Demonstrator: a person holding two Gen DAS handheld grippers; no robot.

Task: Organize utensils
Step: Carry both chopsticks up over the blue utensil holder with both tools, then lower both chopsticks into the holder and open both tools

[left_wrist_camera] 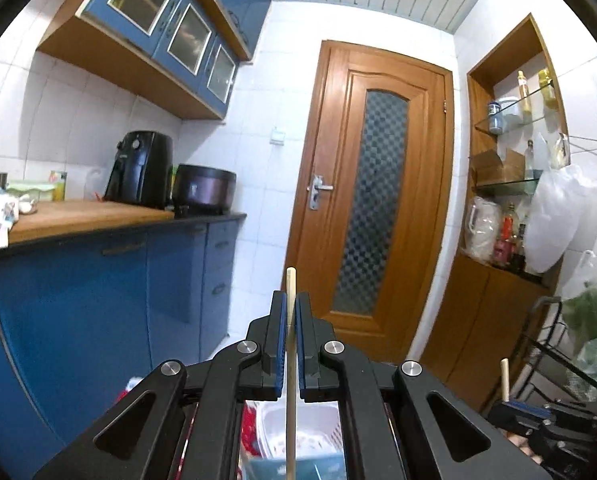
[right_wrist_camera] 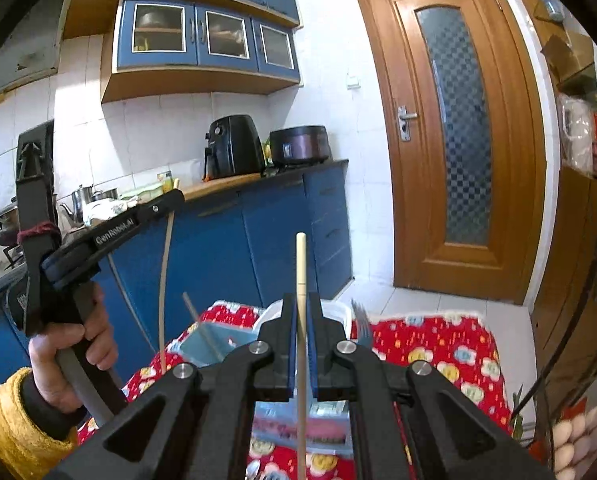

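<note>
A pale chopstick (left_wrist_camera: 290, 320) stood upright, pinched between the blue pads of the left tool (left_wrist_camera: 291, 312), raised above the table. The right tool (right_wrist_camera: 302, 312) likewise pinched a second chopstick (right_wrist_camera: 301, 276) upright. Below them lay a red flowered tablecloth (right_wrist_camera: 438, 344) carrying a light blue holder (right_wrist_camera: 202, 350), a white basket (right_wrist_camera: 334, 312) and a fork (right_wrist_camera: 361, 320). A wooden door (right_wrist_camera: 450, 132) stood beyond.

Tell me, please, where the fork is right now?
In the right wrist view, the fork stands tines-up just right of the right gripper, over the red patterned cloth.
</note>
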